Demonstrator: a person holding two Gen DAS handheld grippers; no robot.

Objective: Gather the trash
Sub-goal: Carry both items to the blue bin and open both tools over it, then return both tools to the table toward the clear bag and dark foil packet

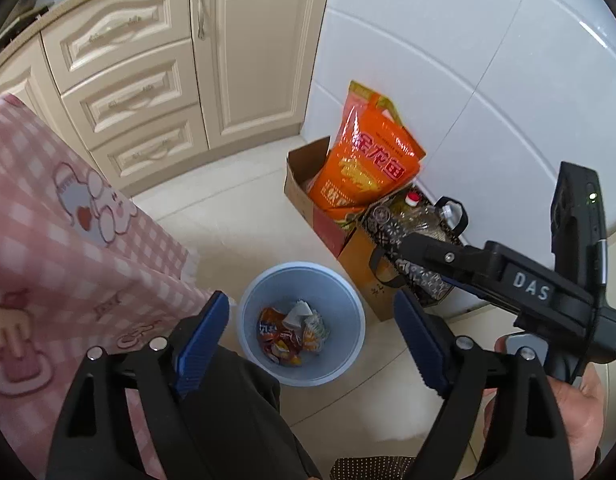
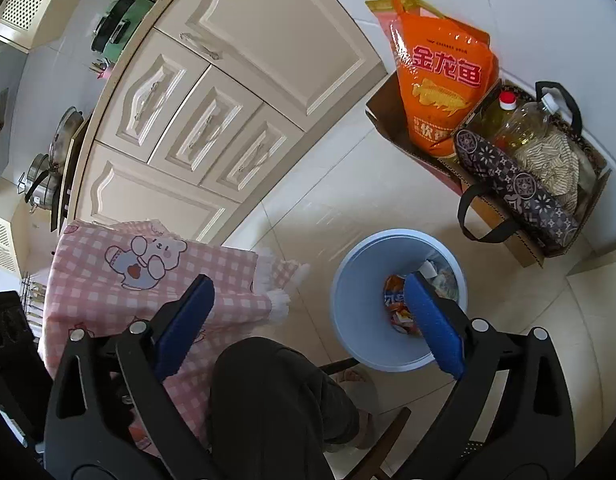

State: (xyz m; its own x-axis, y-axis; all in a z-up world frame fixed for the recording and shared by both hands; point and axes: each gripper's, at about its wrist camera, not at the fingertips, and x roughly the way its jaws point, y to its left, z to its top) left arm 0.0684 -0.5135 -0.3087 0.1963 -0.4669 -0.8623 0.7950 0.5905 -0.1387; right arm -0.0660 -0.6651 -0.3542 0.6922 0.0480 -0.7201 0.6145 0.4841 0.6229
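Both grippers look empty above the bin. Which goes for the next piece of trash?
Probably left: left gripper hangs open beside the pink tablecloth; right gripper is open nearer the blue bin. No loose trash visible.

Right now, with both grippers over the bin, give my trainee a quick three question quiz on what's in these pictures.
1. True or false: the bin already holds wrappers.
2. Multiple choice: the orange bag stands in A) the bin, B) a cardboard box, C) a drawer.
3. Fill in: the left gripper and right gripper both have their fingers ____, holding nothing.

Key: 1 true; 2 B; 3 open.
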